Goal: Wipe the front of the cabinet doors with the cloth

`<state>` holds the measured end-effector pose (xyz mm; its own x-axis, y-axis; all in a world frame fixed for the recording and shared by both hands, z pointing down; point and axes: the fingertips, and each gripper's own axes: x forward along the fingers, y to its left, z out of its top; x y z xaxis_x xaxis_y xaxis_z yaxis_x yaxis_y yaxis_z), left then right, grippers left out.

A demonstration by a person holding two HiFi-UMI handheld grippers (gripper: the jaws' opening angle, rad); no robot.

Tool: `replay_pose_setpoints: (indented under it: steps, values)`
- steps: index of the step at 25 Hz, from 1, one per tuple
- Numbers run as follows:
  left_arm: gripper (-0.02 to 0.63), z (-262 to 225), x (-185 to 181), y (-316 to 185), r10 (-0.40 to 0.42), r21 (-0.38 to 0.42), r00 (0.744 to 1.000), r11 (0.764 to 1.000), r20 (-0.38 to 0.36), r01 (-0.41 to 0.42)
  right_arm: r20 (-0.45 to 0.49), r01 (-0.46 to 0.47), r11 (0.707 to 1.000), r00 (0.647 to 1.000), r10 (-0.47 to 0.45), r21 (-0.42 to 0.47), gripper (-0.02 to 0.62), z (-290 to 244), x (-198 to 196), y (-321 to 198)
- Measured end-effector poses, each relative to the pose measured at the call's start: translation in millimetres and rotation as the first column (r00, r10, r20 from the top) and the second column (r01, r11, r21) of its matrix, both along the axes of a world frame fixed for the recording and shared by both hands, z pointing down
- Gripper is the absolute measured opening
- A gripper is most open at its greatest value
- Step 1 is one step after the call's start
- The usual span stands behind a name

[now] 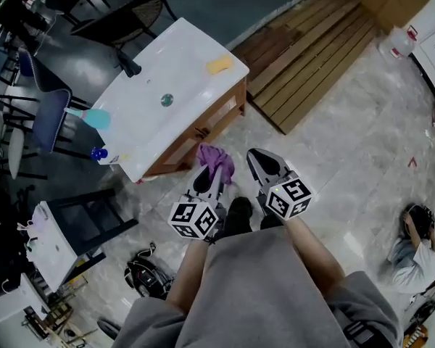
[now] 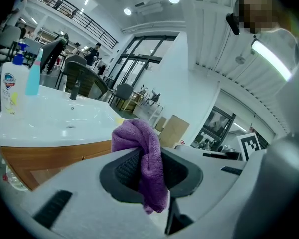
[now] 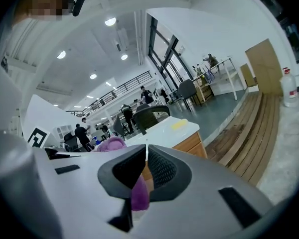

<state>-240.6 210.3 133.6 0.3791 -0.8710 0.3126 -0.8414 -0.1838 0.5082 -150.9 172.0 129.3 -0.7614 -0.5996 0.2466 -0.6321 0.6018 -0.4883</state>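
A purple cloth [image 1: 216, 162] is bunched in my left gripper [image 1: 210, 176], which is shut on it; in the left gripper view the cloth [image 2: 142, 153] bulges above the jaws and hangs down between them. The wooden cabinet doors [image 1: 196, 133] stand just beyond, under a white sink top [image 1: 177, 85]. The cloth is a short way off the doors and does not touch them. My right gripper [image 1: 259, 164] is beside the left one with its jaws together [image 3: 145, 156]. A purple patch shows low in its gap, and I cannot tell what it is.
A yellow sponge [image 1: 219, 64], a black tap [image 1: 128, 65] and bottles [image 1: 101, 153] sit on the sink top. Wooden planks [image 1: 312, 49] lie at the back right. A black bag [image 1: 146, 274] lies on the floor at left. A person [image 1: 420, 245] crouches at far right.
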Motion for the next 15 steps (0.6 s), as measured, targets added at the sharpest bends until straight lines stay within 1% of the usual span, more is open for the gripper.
replay_pose_setpoints:
  steps: [3,7,11,15]
  values:
    - [0.081,5.9,-6.7,-6.7,0.018,0.001,1.0,1.0,-0.018,-0.018,-0.019,-0.026,1.0,0.999,0.026,-0.006,0.02,4.9,-4.2,-3.7]
    - [0.081,18.1,-16.6,-17.8,0.011,-0.005,0.999,1.0,-0.039,-0.011,-0.043,-0.045,0.999,0.998,0.045,-0.009,0.02,13.1,-6.7,-16.7]
    - [0.081,37.5,-26.0,-24.6,-0.017,-0.028,0.999,0.999,-0.051,0.016,-0.058,-0.034,0.999,0.998,0.033,-0.019,0.02,26.7,-12.1,-27.5]
    - [0.081,56.1,-31.6,-37.5,-0.055,-0.041,0.998,0.998,-0.038,0.053,-0.06,-0.002,1.0,0.998,0.001,-0.029,0.02,43.3,-15.2,-41.6]
